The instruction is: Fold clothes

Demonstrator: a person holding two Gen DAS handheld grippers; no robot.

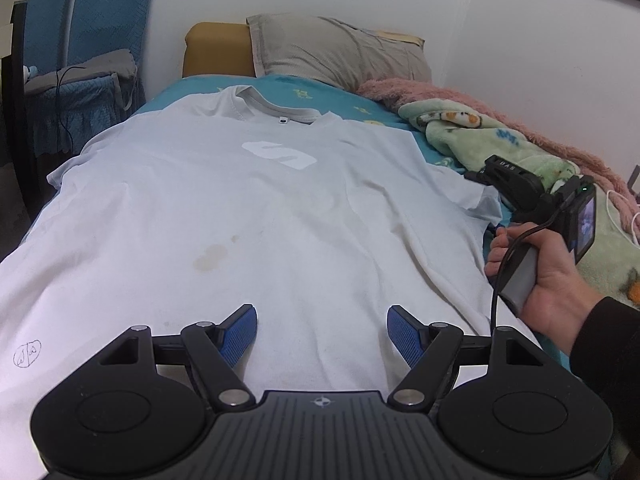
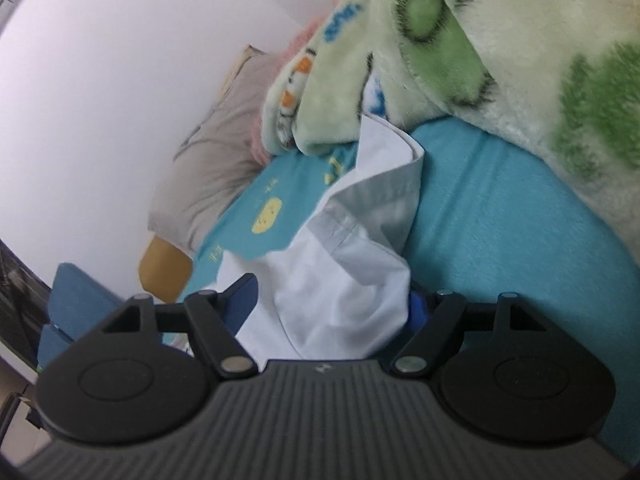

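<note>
Here my left gripper (image 1: 322, 334) hung released, the white T-shirt (image 1: 248, 208) flat on the bed (image 2: 500, 220) ahead of it; my right gripper (image 2: 334, 300) gaped unclenched, a sleeve (image 2: 352, 264) lying loose between its fingers.

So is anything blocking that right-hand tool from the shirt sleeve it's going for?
Nothing visible. The right tool is open with the white T-shirt sleeve already lying between its fingers. The green blanket lies beyond the sleeve, touching its far end, not in the way.
</note>
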